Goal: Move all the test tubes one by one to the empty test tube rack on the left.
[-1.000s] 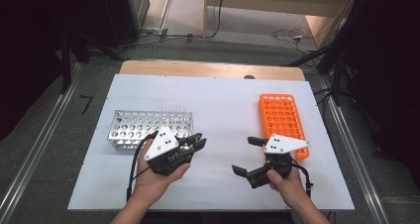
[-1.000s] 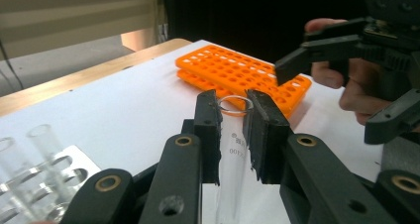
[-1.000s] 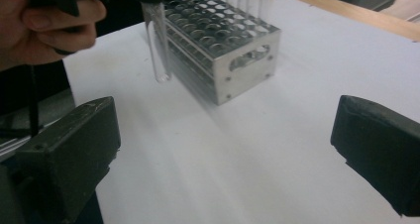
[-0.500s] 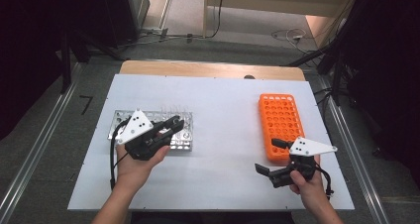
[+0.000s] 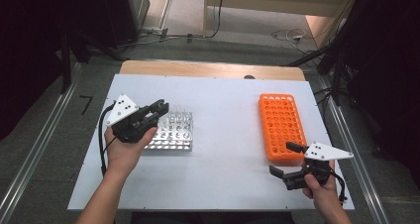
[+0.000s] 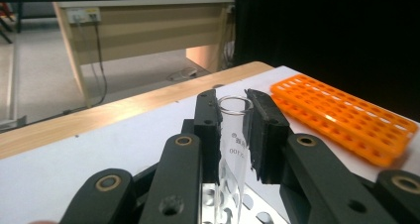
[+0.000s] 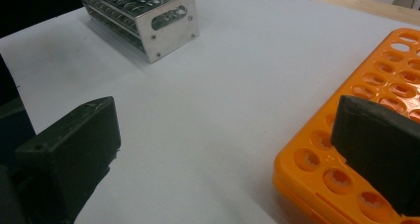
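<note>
A wooden desk (image 6: 143, 23) stands beyond the white table (image 5: 223, 110), cables (image 5: 287, 34) on the floor.

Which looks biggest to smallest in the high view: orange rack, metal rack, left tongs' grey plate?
1. Orange rack, the largest.
2. Metal rack, smaller, though the left tongs cover part of it.
3. Grey plate, smallest, even though it sits nearer the camera.

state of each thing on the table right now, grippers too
left gripper: shut on a glass tube, above the metal rack
glass tube: upright, looks empty, clamped between the jaws
metal rack: standing on the table, clear tubes in it
orange rack: flat on the table, holes empty
right gripper: open, holding nothing, one jaw over the orange rack's corner
</note>
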Available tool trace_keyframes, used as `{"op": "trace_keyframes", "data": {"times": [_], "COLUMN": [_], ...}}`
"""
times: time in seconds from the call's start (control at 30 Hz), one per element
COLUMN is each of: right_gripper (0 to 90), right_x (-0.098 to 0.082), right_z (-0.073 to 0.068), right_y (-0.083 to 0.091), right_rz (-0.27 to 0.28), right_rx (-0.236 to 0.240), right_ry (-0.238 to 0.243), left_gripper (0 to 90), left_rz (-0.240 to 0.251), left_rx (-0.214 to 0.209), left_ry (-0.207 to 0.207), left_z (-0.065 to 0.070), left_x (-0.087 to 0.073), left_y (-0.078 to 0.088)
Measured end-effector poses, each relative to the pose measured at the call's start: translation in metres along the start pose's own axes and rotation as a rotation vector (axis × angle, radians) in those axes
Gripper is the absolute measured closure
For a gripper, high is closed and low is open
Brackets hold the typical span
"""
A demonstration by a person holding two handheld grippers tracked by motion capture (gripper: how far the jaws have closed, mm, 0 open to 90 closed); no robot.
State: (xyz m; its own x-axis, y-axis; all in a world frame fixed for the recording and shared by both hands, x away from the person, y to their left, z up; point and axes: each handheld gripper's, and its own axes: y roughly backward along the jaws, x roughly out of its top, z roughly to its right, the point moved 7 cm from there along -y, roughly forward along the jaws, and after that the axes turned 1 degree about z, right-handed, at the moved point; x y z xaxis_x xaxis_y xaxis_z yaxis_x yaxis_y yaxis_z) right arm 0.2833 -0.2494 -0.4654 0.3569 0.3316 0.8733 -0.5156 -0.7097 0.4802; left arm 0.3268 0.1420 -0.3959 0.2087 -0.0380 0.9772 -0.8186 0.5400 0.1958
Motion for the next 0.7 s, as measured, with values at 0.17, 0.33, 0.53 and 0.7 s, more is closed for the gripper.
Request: {"op": "trace_keyframes", "data": {"times": [0.17,0.33,0.53,0.7], "right_gripper": [0.0,0.0,0.0,0.0], "right_x": [0.000,0.000,0.000,-0.001], "right_z": [0.002,0.004,0.004,0.005], "right_y": [0.000,0.000,0.001,0.001], "right_rz": [0.001,0.006,0.014,0.014], "right_rx": [-0.015,-0.025,-0.038,-0.040], "right_ry": [0.004,0.005,0.002,-0.001], "left_gripper": [76.1,76.1,76.1,76.2], "left_rz": [-0.003,-0.008,-0.010,-0.020], "left_rx": [0.048,0.077,0.112,0.136], "left_ry": [0.007,0.020,0.048,0.052], "left_z": [-0.017,-0.031,-0.046,-0.054], "left_x": [-0.001,-0.005,-0.010,-0.014], "left_y": [-0.007,-0.015,-0.024,-0.032]}}
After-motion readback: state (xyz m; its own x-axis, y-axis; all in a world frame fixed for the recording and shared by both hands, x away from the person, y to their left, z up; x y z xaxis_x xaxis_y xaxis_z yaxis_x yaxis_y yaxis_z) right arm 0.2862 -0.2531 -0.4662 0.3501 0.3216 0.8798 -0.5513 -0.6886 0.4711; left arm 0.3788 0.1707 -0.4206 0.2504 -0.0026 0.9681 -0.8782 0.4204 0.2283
